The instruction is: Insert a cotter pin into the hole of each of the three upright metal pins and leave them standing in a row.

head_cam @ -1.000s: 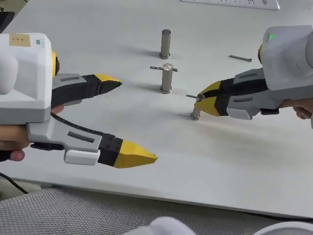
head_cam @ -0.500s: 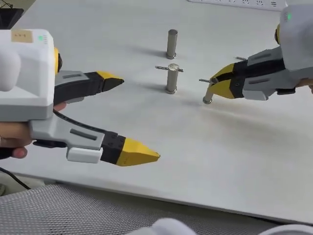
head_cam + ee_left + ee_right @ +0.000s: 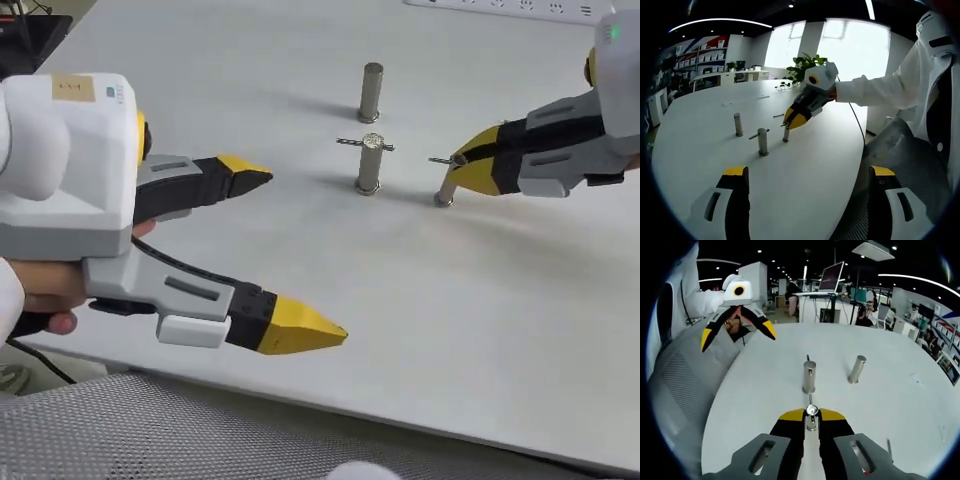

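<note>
Now fingers of the right gripper (image 3: 458,170) pinch a leaning pin (image 3: 443,195), three o'clock of the middle pin (image 3: 369,170); released crooked, it could topple. Left gripper (image 3: 307,256) fingers are spread.

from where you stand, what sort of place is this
Probably an open-plan office or demo lab: a big white table as the workbench, a potted plant by tall windows, and a monitor on a desk further back.

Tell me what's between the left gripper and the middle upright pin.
Nothing: the head view shows bare table from left gripper to middle pin.
</note>
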The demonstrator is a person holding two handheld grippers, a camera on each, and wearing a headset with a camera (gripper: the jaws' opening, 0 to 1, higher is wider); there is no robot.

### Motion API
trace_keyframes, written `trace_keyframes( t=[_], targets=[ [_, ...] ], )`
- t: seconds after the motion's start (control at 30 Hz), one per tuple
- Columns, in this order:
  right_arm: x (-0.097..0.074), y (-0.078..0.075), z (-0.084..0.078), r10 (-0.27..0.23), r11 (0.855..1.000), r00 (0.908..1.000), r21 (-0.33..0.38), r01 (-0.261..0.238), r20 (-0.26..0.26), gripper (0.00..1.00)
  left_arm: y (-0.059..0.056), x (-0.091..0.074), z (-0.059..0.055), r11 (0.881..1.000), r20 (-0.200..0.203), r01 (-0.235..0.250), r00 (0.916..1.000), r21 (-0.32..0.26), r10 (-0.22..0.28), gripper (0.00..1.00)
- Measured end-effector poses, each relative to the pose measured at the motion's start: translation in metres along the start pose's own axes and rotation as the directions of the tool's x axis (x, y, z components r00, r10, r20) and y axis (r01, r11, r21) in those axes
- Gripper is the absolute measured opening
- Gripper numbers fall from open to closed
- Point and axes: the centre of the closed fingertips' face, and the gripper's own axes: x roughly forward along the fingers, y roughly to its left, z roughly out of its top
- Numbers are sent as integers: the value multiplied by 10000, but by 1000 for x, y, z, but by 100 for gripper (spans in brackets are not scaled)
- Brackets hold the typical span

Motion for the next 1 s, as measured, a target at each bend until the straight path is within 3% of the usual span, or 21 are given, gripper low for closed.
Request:
trace_keyframes(
  t=[0.23, 0.9, 1.0],
  targets=[
    [2, -7, -1, 60, 9999, 9999, 86, -61, 108, 4, 0, 1, 0, 10000, -1, -59, 10000, -51, 59, 99],
    [4, -1, 4, 383, 9990, 9985, 199, -391, 382, 5, -1, 2, 1, 9998, 17, -37, 10000, -177, 37, 99],
    [3, -1, 5, 330, 9990, 9984, 272, -343, 466, 10, -1, 2, 1, 9999, 12, -47, 10000, -157, 47, 99]
  ],
)
